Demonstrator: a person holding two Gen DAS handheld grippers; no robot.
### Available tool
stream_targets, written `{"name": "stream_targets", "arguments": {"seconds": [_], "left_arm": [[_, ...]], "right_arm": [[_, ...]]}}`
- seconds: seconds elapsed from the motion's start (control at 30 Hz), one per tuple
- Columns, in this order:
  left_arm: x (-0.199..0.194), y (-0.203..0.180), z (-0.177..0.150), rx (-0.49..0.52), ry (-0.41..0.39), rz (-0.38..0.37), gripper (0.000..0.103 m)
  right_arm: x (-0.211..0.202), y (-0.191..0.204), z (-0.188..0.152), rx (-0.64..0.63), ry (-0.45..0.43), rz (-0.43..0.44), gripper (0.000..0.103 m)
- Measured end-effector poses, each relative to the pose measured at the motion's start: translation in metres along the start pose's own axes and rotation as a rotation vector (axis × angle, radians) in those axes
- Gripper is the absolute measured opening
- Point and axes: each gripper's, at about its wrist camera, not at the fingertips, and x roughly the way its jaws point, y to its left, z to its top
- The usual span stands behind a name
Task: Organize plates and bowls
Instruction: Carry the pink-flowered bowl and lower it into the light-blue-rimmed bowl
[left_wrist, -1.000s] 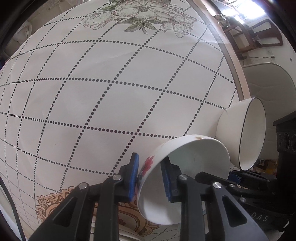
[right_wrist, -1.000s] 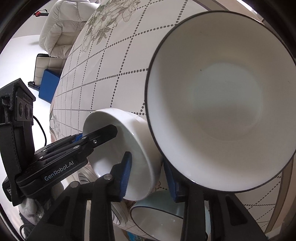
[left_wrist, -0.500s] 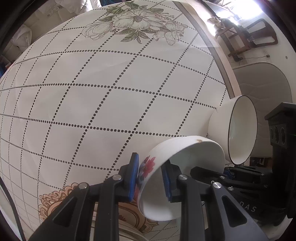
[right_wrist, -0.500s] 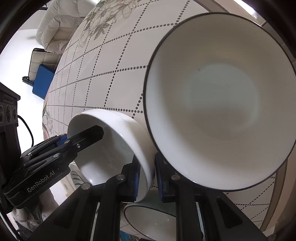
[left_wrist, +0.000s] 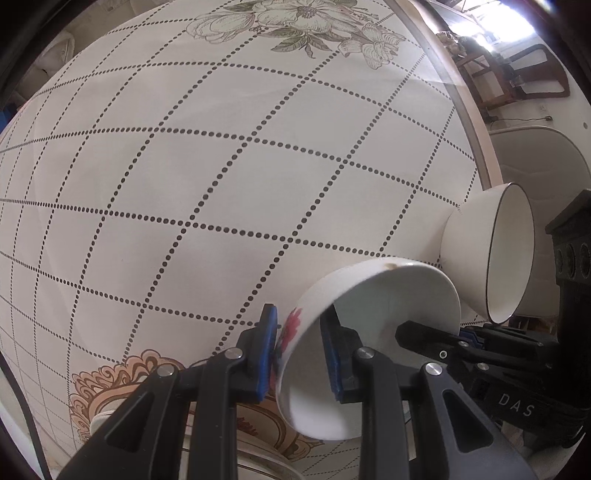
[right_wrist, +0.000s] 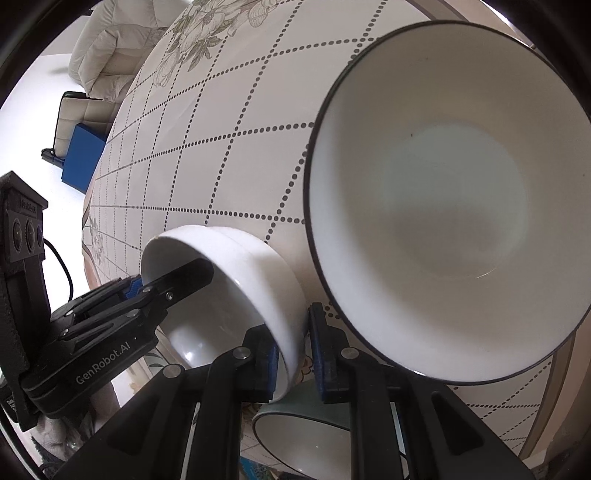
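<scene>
My left gripper (left_wrist: 299, 354) is shut on the rim of a small white bowl with a red flower (left_wrist: 369, 332), tilted on its side above the table. My right gripper (right_wrist: 291, 354) has its jaws around the same small bowl's (right_wrist: 236, 291) rim at the opposite side; they look closed on it. A larger white bowl with a dark rim (right_wrist: 443, 199) stands on its side just beyond, and shows at the right in the left wrist view (left_wrist: 487, 251). The left gripper appears in the right wrist view (right_wrist: 173, 284).
The round table (left_wrist: 221, 166) has a dotted-grid cloth with flower prints. A pale green bowl (right_wrist: 303, 432) sits below my right gripper. A plate edge (left_wrist: 258, 465) shows under my left gripper. Chairs (left_wrist: 517, 81) and a sofa (right_wrist: 110, 48) stand beyond the table.
My right gripper's jaws closed in on the small bowl's rim. Both grippers and the bowls shifted slightly over the table.
</scene>
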Motion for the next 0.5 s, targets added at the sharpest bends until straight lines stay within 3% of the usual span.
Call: {"name": "stream_targets", "arguments": {"seconds": [0.23,0.5], "left_arm": [[0.001,-0.004,-0.005,-0.002,0.008,0.017,0.017],[-0.019,-0.003,-0.008,0.006,-0.026,0.011,0.017]], "right_arm": [[-0.001,0.007,0.0,-0.009,-0.009,-0.048,0.016],[-0.019,0.016,0.001,-0.011,-0.016,-0.021,0.013]]}}
